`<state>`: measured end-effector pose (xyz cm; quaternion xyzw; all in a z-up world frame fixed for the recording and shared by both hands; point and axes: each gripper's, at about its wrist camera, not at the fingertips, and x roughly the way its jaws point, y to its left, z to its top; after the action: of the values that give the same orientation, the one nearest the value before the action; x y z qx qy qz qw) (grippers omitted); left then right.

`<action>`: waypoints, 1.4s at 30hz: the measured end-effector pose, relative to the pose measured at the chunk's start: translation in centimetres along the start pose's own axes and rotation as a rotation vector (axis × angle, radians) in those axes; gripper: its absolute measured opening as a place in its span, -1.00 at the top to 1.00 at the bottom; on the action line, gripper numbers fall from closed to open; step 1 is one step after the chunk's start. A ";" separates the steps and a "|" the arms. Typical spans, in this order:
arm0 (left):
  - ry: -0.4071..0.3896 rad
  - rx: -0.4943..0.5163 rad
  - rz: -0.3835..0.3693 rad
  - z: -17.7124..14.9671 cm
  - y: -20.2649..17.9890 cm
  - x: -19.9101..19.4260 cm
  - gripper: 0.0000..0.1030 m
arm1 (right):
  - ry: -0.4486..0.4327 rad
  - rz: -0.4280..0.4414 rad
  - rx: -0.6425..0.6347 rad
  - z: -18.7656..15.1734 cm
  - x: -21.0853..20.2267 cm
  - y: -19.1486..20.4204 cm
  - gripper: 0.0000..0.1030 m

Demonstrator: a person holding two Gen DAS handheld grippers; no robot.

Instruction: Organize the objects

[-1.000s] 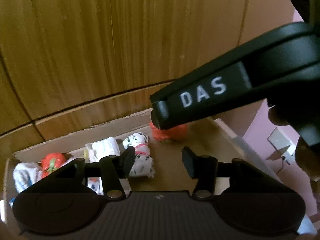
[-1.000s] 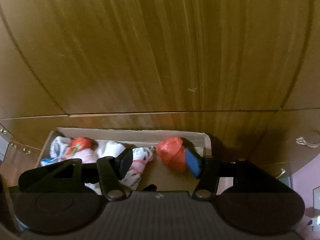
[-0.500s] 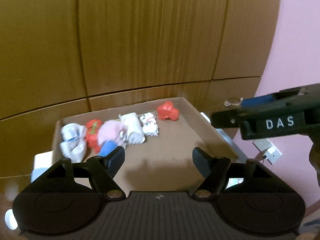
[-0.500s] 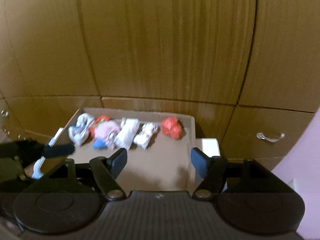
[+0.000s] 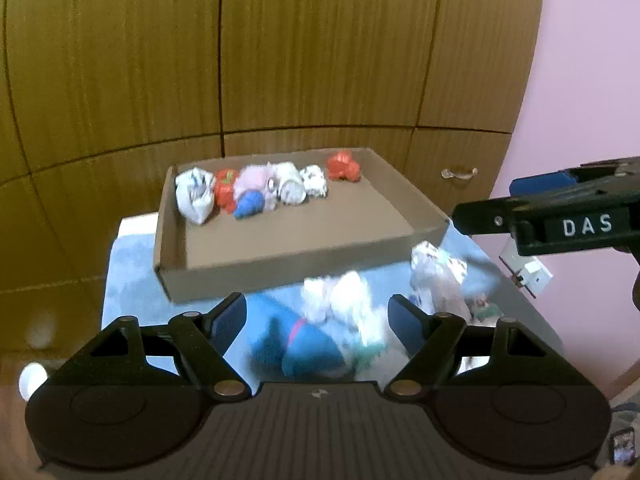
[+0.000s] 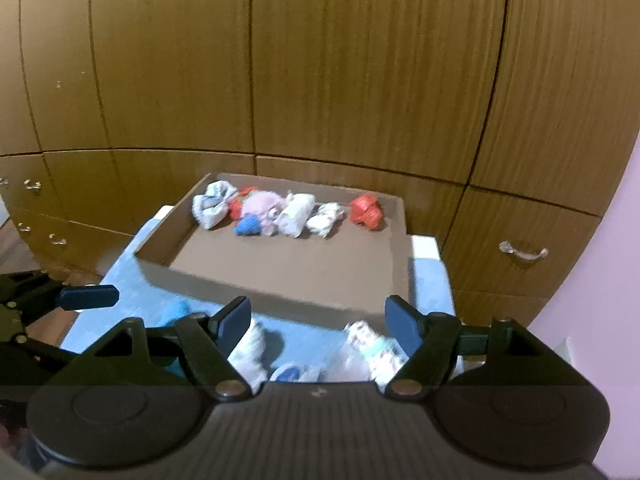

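Observation:
A shallow cardboard box stands on a blue-covered table. Several rolled socks line its far wall, from a white-blue one to a red one. More rolled socks lie loose on the cloth before the box: a blue one, a white one, a patterned one. My left gripper is open and empty above the loose socks. My right gripper is open and empty, also above them, and shows at the right in the left wrist view.
Wooden cabinet doors rise behind the table, with drawer handles at right and left. A pink wall with a socket is at the right. The blue cloth ends at the table's edges.
Both grippers have pulled back and up from the box's far wall, where the right one left the red sock. The whole box and the loose socks in front are now in view.

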<state>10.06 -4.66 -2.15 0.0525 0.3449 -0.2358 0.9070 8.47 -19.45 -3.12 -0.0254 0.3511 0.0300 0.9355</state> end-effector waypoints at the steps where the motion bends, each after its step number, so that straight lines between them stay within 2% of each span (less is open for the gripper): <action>1: 0.000 -0.003 0.003 -0.4 0.0 -0.4 -0.60 | 0.003 -0.006 -0.007 -0.3 -0.1 0.2 -0.38; 9: 0.012 -0.006 0.032 -2.9 -0.2 -1.1 -0.60 | 0.025 -0.068 -0.030 -3.3 -1.1 1.9 -0.39; 17: 0.050 0.000 0.041 -4.7 -0.6 -0.6 -0.59 | 0.064 -0.064 -0.019 -5.4 -0.4 2.1 -0.39; 42: 0.105 -0.006 0.055 -5.5 -0.4 3.0 -0.59 | 0.115 -0.041 0.021 -7.4 1.8 1.3 -0.39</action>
<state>8.56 -4.75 -8.22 0.0713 0.3913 -0.2065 0.8940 4.89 -18.61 -9.94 -0.0246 0.4039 0.0055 0.9144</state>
